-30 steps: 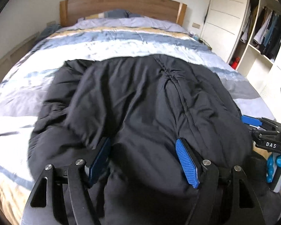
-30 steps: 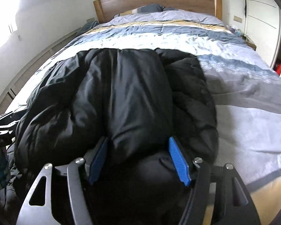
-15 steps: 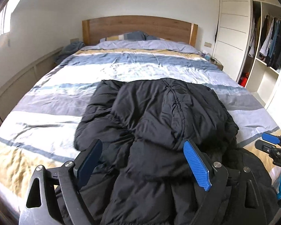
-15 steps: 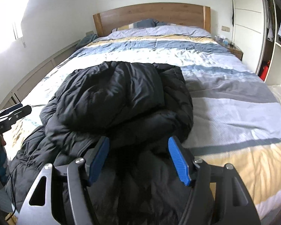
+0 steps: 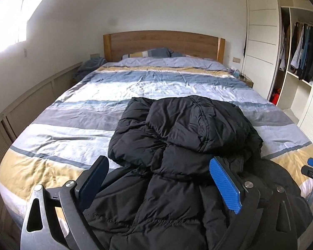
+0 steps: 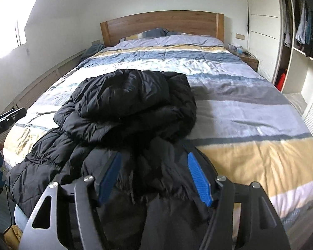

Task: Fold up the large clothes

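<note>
Looking along the left gripper (image 5: 159,184) first: its 2 fingers (image 5: 224,184) stand about as wide as they go and have just been opening further. The black puffer jacket (image 5: 187,137) lies between and below them, but neither pad presses on it, so nothing is held. The jacket sits on the near half of the striped bed (image 5: 73,125), its upper part doubled over toward the headboard (image 5: 162,41) into a thick hump, its lower part trailing off the bed's foot edge toward the camera. At far right, the tip of the other tool just pokes in.

Over to the right wrist view: the right gripper (image 6: 154,176) is part-open, its jaws having eased a little wider, with dark fabric bunched between the 2 blue fingers (image 6: 198,179). Whether those pads touch cloth I cannot tell; it looks loose, not pinched. The same jacket (image 6: 133,102) shows its folded hump ahead, offset to the left of the bed (image 6: 250,114).

The risks, as I judge them: that padded fill is springy, so the fold may puff open once left alone. The hanging hem carries weight and could drag the bundle off the slick cover. A grab into such bulk may catch only 1 layer, skewing the next fold.
</note>
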Tool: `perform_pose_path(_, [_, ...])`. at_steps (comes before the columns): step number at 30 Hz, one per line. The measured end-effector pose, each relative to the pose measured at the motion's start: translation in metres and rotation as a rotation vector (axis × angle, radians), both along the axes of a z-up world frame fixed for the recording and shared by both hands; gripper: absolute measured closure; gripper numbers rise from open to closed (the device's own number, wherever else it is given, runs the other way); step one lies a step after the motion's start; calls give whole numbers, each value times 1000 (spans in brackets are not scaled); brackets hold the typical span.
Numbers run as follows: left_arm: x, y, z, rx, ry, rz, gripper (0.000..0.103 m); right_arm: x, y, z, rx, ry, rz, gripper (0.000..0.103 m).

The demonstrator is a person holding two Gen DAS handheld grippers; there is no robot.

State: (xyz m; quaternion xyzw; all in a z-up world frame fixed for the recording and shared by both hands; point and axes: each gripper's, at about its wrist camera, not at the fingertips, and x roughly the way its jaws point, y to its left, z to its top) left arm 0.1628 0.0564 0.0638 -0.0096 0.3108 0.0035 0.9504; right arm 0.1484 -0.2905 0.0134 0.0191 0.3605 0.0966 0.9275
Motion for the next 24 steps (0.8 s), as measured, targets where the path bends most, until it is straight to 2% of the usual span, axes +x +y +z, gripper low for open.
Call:
perform_pose_path(7, [-24, 6, 4, -2, -23, 12, 4, -27, -23, -4, -9, -4, -72, 30])
perform_pose_path(24, [-60, 24, 3, 4, -37, 53, 3, -72, -71, -3, 20, -37, -188, 28])
